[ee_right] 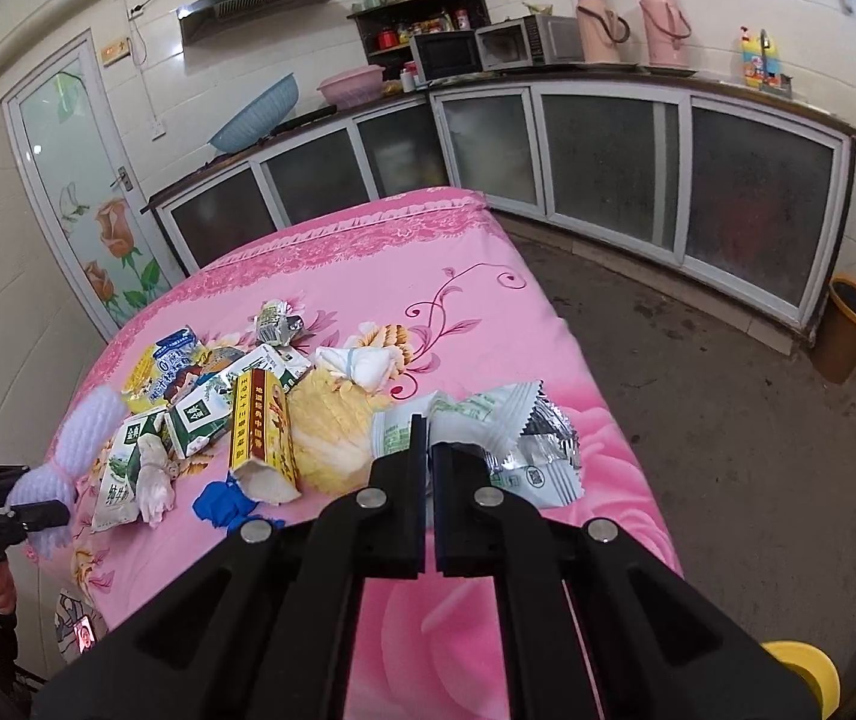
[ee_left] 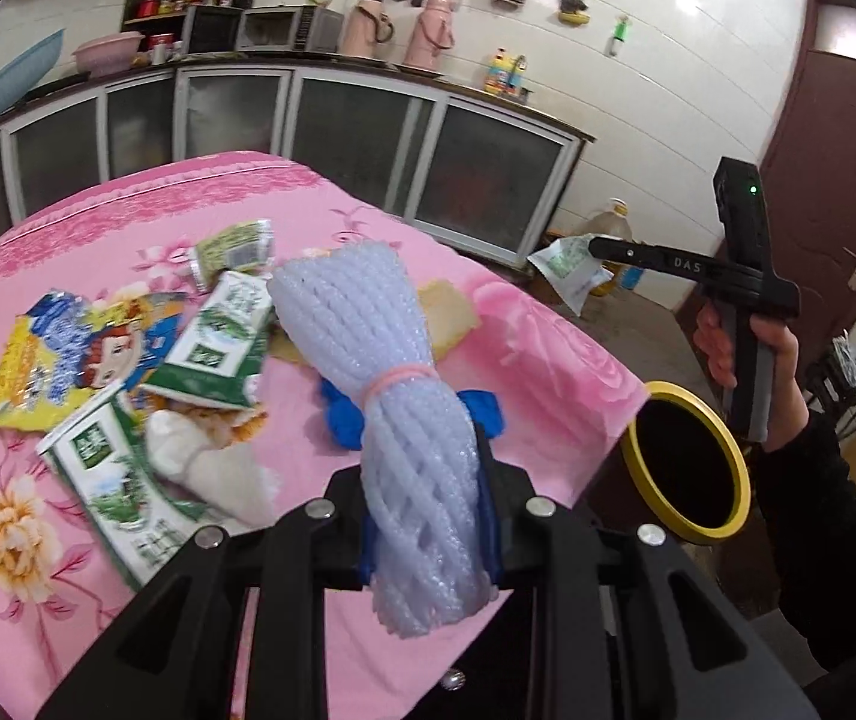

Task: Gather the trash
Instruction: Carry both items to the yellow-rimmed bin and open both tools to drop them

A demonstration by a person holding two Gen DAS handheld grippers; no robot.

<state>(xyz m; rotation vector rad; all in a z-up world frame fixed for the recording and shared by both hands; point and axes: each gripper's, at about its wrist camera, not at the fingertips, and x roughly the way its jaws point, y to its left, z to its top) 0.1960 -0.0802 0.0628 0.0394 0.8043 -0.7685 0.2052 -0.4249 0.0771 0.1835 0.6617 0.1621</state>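
Note:
My left gripper (ee_left: 428,480) is shut on a white foam net sleeve (ee_left: 392,372) tied with a pink band, held above the pink table; it also shows in the right wrist view (ee_right: 83,426). My right gripper (ee_right: 428,441) is shut on a white and green snack wrapper (ee_right: 487,420), seen in the left wrist view (ee_left: 568,264) beyond the table's right edge. A yellow-rimmed trash bin (ee_left: 685,462) stands by the table, below the right gripper. Milk cartons (ee_left: 218,336), a yellow snack bag (ee_left: 56,348), a blue glove (ee_right: 227,501) and crumpled tissue (ee_right: 368,366) lie on the table.
The table wears a pink flowered cloth (ee_right: 428,252). Kitchen cabinets (ee_right: 607,144) run along the back wall. A brown bin (ee_right: 850,330) and an oil jug stand on the floor by the cabinets. A dark red door (ee_left: 835,180) is at the right.

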